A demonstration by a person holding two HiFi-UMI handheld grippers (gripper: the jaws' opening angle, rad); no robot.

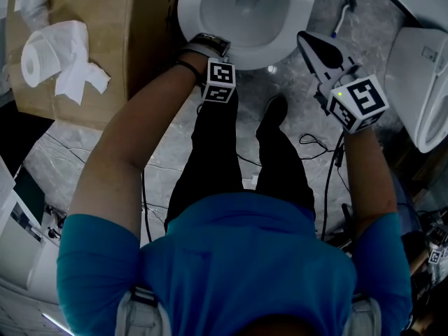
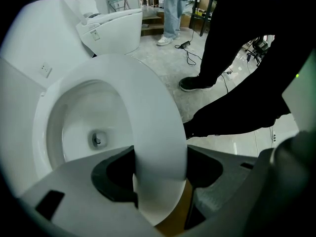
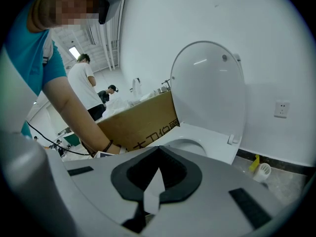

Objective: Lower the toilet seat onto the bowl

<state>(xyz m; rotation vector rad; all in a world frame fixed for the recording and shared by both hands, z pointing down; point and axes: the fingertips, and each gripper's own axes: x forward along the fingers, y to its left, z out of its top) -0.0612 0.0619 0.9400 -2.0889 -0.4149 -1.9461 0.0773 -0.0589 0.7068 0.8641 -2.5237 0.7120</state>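
Note:
The white toilet bowl [image 1: 238,44] stands at the top of the head view with its lid [image 3: 207,88] upright against the wall. The white seat [image 2: 148,107] lies low over the bowl [image 2: 79,127]. My left gripper [image 1: 210,47] is at the bowl's front-left rim. In the left gripper view the seat's front edge runs between its jaws, and my left gripper [image 2: 160,181] is shut on it. My right gripper [image 1: 302,39] hovers to the right of the bowl, apart from it. It points at the toilet and is shut with nothing in it, as my right gripper [image 3: 158,149] also shows.
A cardboard box [image 1: 91,19] with a toilet paper roll [image 1: 42,54] stands left of the bowl. A toilet brush [image 1: 343,12] is at the right by the wall. A second toilet [image 1: 423,82] sits further right. Cables [image 1: 315,145] lie on the marble floor. A person [image 3: 84,83] stands beyond.

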